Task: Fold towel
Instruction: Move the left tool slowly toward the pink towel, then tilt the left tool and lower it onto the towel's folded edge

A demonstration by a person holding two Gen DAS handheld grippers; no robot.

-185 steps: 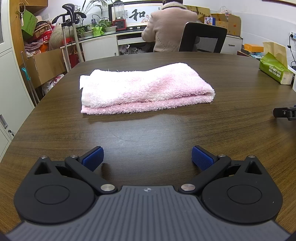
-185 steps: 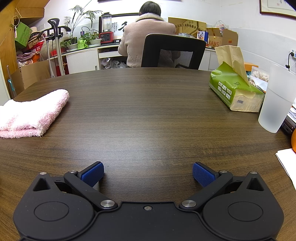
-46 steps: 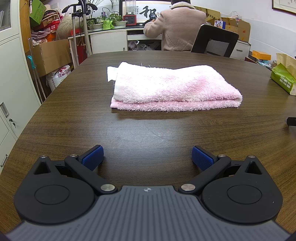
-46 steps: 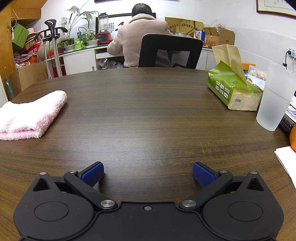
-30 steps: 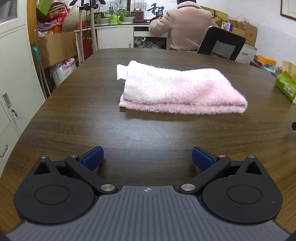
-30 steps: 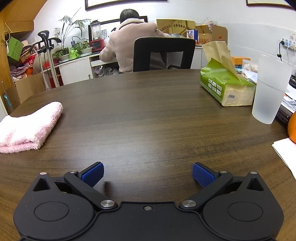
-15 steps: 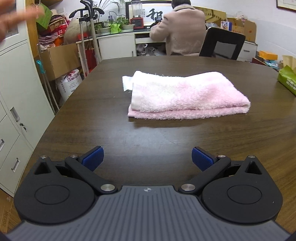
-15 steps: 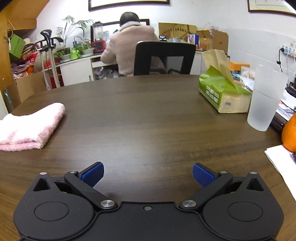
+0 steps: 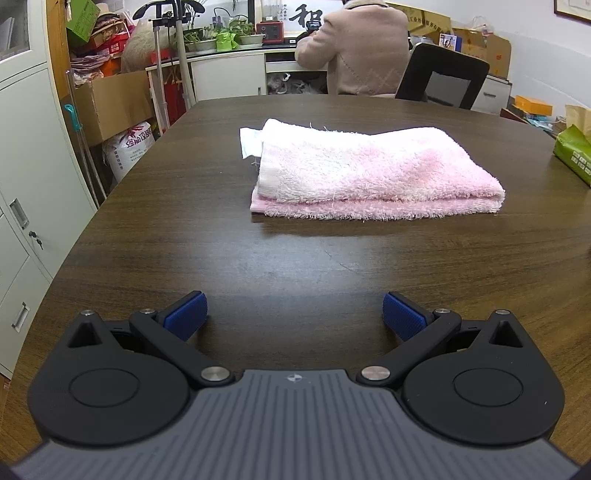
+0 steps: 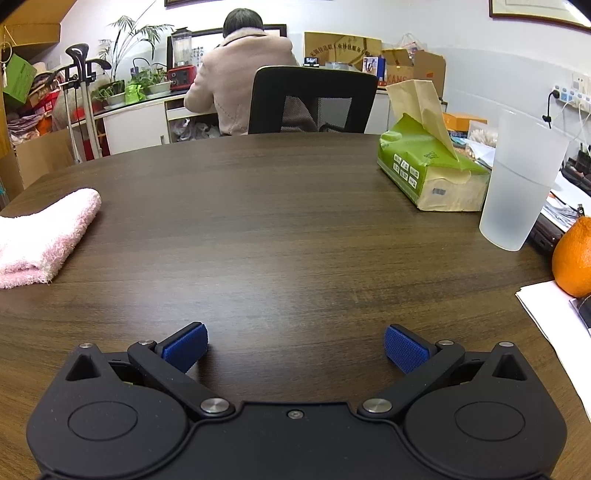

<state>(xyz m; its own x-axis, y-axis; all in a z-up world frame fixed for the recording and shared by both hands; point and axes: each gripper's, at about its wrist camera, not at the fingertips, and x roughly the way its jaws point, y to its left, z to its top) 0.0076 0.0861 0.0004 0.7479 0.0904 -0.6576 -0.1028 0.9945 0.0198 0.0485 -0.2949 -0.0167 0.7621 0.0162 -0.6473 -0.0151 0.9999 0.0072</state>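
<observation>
"和" on framed calligraphy; "KANS" on cardboard box

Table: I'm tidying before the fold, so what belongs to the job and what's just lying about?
For the job: towel, left gripper, right gripper.

Lying about: tissue pack, cup, orange, paper.

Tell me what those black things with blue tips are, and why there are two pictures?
They are two grabbing tools, each with two fingers, that a person holds, one in each hand. Each tool has a camera looking forward past its fingers, so you get two pictures. The left gripper is open and holds nothing; ahead of it a folded pink towel lies on a brown table. The right gripper is open and empty too. Its picture shows the towel's end at the left, plus a green tissue pack, a frosted cup and an orange.
</observation>
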